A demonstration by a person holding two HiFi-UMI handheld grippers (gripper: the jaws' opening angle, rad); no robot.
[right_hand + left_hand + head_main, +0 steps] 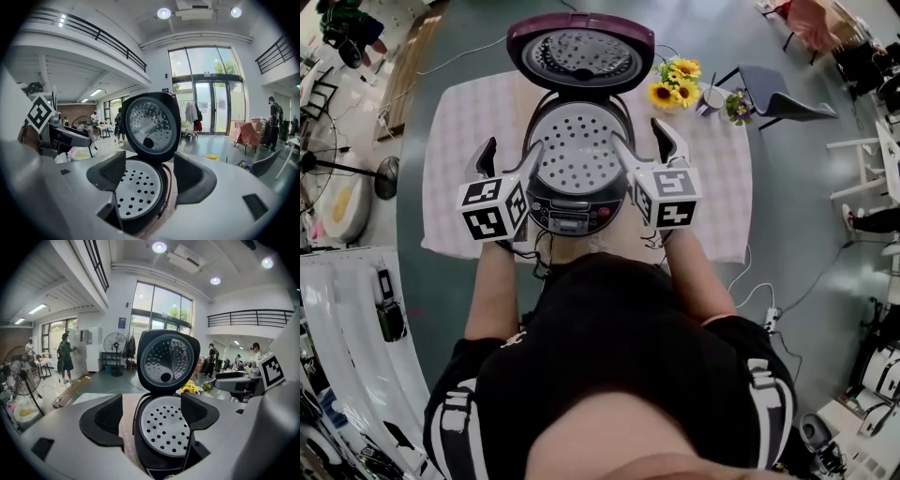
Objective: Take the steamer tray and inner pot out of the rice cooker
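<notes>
Rice cooker (578, 183) sits mid-table on a pink checked cloth (469, 112). Its front-to-back axis runs straight away from the person: control panel (569, 214) on the near side, hinge on the far side. Lid (580, 52) stands open, tipped back, w/ its dimpled inner plate facing up toward the person. Steamer tray (578, 150) lies flat in the cooker's mouth, perforated face up. It's round, so no long axis. Inner pot is hidden beneath it.

Left gripper (508, 157) is at the cooker's left flank, right gripper (645, 150) at its right flank. Both point away from the person & a bit downward. Left gripper's jaws are spread wide, clamping nothing. In the left gripper view the tray & cooker rim show btw them, and the right jaw overlaps the tray's edge; contact can't be judged. Right gripper's jaws are likewise wide apart, nothing held. In the right gripper view its left jaw overlaps the tray's near edge; touching or not is unclear.

Panel print is too small to read. Each marker cube (492, 208) carries black-&-white square patterns only. Sunflowers (673, 82) stand just right of the lid.
</notes>
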